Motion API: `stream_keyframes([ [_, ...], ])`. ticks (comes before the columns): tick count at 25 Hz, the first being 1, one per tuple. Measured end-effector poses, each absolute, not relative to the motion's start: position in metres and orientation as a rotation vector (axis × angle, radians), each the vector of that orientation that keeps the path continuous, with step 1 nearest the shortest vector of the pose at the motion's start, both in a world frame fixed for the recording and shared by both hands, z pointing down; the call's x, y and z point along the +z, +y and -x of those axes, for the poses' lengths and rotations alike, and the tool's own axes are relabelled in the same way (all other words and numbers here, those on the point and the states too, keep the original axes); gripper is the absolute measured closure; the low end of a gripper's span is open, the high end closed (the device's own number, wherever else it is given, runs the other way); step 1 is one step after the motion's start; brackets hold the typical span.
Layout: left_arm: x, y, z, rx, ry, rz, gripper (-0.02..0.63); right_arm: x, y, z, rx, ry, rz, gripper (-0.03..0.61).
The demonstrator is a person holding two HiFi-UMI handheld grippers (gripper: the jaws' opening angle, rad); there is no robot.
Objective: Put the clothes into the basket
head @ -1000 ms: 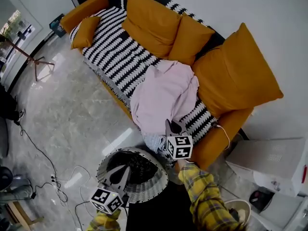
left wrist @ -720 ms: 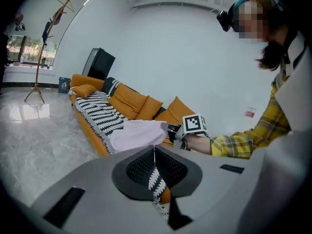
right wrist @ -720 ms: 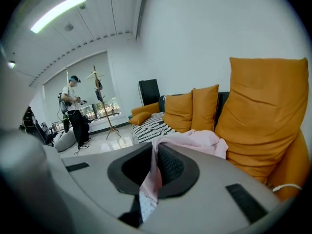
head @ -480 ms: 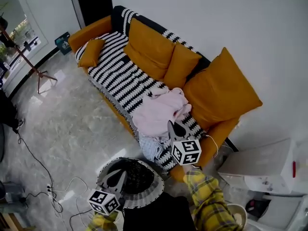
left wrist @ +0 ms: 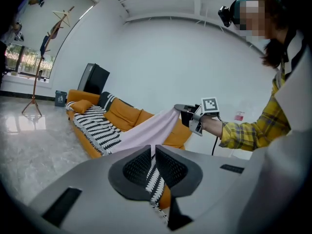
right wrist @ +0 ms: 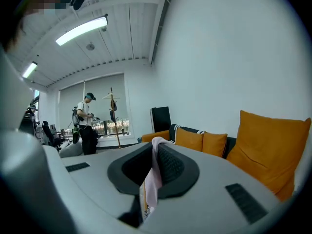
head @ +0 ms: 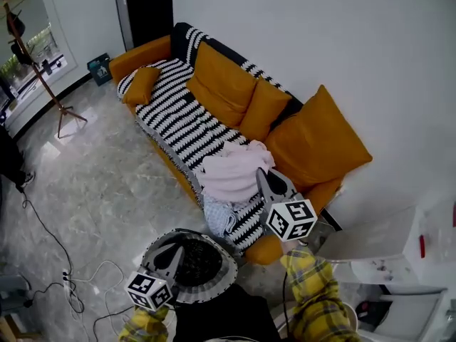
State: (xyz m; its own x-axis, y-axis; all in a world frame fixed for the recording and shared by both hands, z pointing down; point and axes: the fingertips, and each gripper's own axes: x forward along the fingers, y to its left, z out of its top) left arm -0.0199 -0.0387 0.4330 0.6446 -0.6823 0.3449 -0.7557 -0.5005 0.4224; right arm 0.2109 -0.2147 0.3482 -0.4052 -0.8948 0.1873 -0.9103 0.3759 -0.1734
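A pink garment (head: 231,173) is drawn up off the striped sofa seat (head: 178,123), its lower part still lying on the seat. My right gripper (head: 262,177) is shut on the garment's top edge, and pink cloth hangs from its jaws (right wrist: 152,174). From the left gripper view, the garment (left wrist: 146,133) stretches from the sofa up to the right gripper (left wrist: 181,108). A bluish cloth (head: 217,218) lies at the seat's front edge. The round basket (head: 221,280) with a striped rim stands on the floor below. My left gripper (head: 173,253) hovers over it, shut and empty.
Orange cushions (head: 317,144) line the sofa back. A coat stand (head: 43,77), a black cabinet (head: 146,9) and a teal box (head: 100,68) stand at the far left. Cables (head: 71,280) trail on the floor. A white unit (head: 377,251) sits at the right. Another person (right wrist: 87,123) stands far off.
My right gripper has risen with the pink garment, which has bunched and lifted off the seat. The left gripper has risen a little over the basket. The head view has drawn back.
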Motion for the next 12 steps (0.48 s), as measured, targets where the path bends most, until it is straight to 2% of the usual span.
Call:
stream_keyframes([
  [8, 0.403, -0.024, 0.027, 0.144, -1.117, -2.382, 0.592, 0.245, -0.196, -0.204, 0.265, -2.649, -1.645, 0.541],
  [12, 0.387, -0.02, 0.025, 0.134, -1.095, -2.426, 0.537, 0.202, -0.181, -0.196, 0.217, -2.7, -1.597, 0.541],
])
